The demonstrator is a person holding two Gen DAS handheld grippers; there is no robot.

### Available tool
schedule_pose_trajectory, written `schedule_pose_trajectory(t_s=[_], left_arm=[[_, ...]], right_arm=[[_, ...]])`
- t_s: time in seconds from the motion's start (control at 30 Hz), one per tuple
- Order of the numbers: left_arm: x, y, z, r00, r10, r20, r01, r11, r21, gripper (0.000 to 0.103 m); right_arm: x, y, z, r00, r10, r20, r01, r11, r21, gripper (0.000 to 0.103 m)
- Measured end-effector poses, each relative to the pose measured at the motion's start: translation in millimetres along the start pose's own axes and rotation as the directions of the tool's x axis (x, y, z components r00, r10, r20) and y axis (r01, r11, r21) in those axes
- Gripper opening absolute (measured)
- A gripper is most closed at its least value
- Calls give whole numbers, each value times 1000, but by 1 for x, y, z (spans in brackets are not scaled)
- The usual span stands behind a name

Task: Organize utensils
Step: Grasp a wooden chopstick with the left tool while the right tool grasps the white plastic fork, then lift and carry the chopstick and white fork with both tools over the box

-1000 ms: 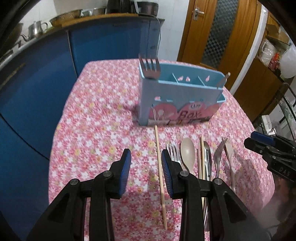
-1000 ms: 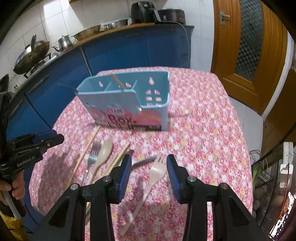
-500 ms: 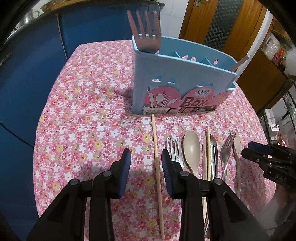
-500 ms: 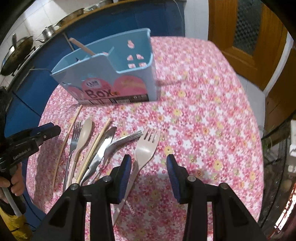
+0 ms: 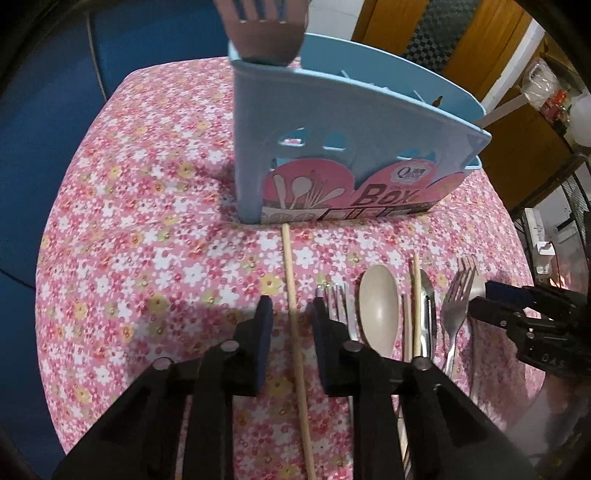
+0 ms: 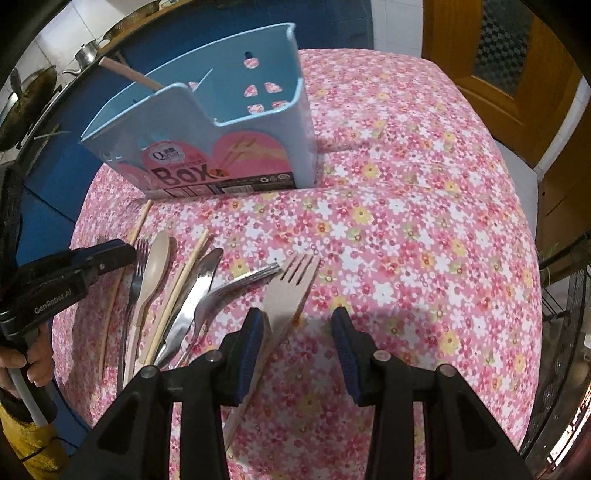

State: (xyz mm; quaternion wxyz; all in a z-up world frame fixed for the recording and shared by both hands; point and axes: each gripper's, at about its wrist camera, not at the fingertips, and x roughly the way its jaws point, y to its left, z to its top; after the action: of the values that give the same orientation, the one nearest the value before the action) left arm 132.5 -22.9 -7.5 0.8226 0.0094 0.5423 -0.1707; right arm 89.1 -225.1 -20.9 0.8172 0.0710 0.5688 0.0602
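Observation:
A blue utensil box (image 5: 354, 155) stands on the floral table; a brown fork (image 5: 264, 31) sticks up from its left end, and it also shows in the right wrist view (image 6: 221, 136). My left gripper (image 5: 290, 323) is open, low over the table, its fingers on either side of a wooden chopstick (image 5: 295, 325). Right of that lie a metal fork (image 5: 338, 299), a beige spoon (image 5: 378, 306), more chopsticks, a knife and another fork (image 5: 456, 306). My right gripper (image 6: 297, 336) is open, with a beige wooden fork (image 6: 291, 288) between its fingers, close to the left one.
The table (image 6: 424, 221) has a pink flowered cloth. Blue cabinets (image 5: 44, 110) stand behind it on the left, a wooden door (image 6: 498, 55) to the right. The other gripper shows in each view: the right one (image 5: 524, 317), the left one (image 6: 74, 273).
Both grippers have moved forward and down toward the table. The left now straddles the chopstick; the right has closed in on the wooden fork. Both stay open.

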Motion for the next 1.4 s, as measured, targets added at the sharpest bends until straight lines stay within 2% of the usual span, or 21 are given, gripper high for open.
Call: schedule_pose_trajectory(t_s=[0.07,0.13,0.23,0.27,0.6,0.9,1.03,1.2,1.3,1.4], left_arm=[[2,-3,2,1000,-17,-7,17,1000,3,8],[6,-5,3,1000,-15,-10,15,1000,6,2],[13,-9,6,1000,-22,-4,22,1000,-5,2],[12,-9,6,1000,-29,0,29,1000,-11,2],[1,7,-10,1000,-7,11,8,999,-45,2],[4,7,-14,999,6,-43,-6,1000,-9,3],[7,3,-9,999,-10,-33,9,999,-35,2],[-7,13,-18,996,-78,35,80,994,-75,2],[-24,16,-25,991,-91,101,99,992,-80,2],[-47,14,-30,977,-110,184,125,990,-69,2]], right_arm=[[2,2,2,1000,-4,-2,4,1000,-13,36],[3,4,4,1000,2,-2,-2,1000,-26,24],[6,8,7,999,38,-6,-38,999,-25,10],[7,10,8,999,51,-6,-51,998,-27,9],[0,15,2,998,69,13,-68,996,-54,7],[5,13,2,998,47,-39,-49,997,-53,7],[7,13,6,997,62,-55,-64,997,-39,7],[-2,10,3,996,88,-21,-89,995,-51,6],[-20,12,-2,995,94,40,-91,993,-79,6],[-41,18,-6,987,98,124,-85,991,-105,6]])
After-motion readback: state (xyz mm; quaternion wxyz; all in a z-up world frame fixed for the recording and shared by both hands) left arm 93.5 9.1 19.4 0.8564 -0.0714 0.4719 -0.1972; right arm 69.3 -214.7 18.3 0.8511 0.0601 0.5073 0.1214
